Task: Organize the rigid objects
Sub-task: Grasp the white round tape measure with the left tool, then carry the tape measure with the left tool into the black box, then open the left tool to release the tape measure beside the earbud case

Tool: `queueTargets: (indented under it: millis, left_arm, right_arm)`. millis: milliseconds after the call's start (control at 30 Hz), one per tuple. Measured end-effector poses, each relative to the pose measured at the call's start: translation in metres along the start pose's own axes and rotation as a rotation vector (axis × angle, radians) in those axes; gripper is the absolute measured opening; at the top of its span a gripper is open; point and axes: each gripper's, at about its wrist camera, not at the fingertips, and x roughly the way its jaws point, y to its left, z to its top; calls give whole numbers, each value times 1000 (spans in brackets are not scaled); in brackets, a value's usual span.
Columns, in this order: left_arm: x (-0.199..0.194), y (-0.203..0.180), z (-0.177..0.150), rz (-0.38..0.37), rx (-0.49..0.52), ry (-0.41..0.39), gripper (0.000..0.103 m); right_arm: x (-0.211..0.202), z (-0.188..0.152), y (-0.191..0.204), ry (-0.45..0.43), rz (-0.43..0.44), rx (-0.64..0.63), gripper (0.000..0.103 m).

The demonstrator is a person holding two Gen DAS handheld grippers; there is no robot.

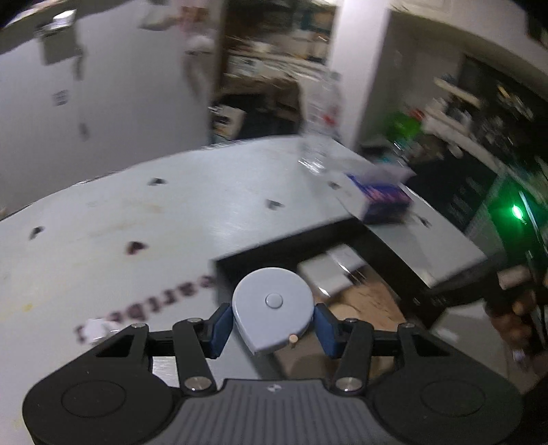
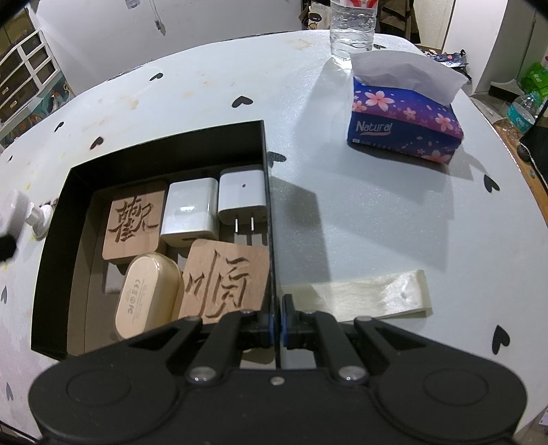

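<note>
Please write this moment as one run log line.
left gripper: shut on grey tape measure, above black box | right gripper: clamping box wall

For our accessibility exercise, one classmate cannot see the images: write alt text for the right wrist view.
The right tongs are shut on the side wall of a black box holding two carved wooden tiles, two white chargers and a beige case. On the table beyond are a tissue pack and a water bottle.
</note>
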Motion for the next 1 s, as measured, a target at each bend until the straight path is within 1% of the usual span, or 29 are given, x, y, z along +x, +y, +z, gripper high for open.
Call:
queueTargets:
  millis: [67, 133, 233, 333, 467, 533, 567, 633, 700, 767, 1000]
  left_arm:
    - [10, -13, -2, -13, 62, 54, 52]
    - [17, -21, -4, -19, 101, 91, 52]
    - [25, -30, -8, -30, 142, 120, 52]
    - [33, -37, -9, -20, 172, 139, 52]
    - [36, -34, -10, -14, 166, 153, 52]
    - [36, -31, -10, -24, 147, 153, 53]
    - [37, -30, -10, -30, 135, 152, 55]
    - [35, -30, -10, -54, 119, 146, 66]
    - [33, -33, -11, -59, 126, 143, 70]
    - [32, -35, -12, -66, 130, 149, 71]
    - [29, -32, -13, -91, 97, 163, 71]
  right_arm:
    - [0, 0, 0, 0, 0, 0, 5]
    - [0, 0, 0, 0, 1, 1, 5]
    - [0, 0, 0, -2, 2, 5, 5]
    - [0, 0, 0, -2, 3, 6, 5]
    - [0, 0, 0, -2, 3, 6, 5]
    - [0, 0, 0, -2, 3, 5, 5]
    - [0, 0, 0, -2, 3, 5, 5]
    - [0, 0, -1, -2, 3, 4, 5]
    - [0, 0, -1, -2, 3, 5, 5]
    - [0, 0, -1, -2, 3, 5, 5]
    - [0, 0, -1, -2, 3, 5, 5]
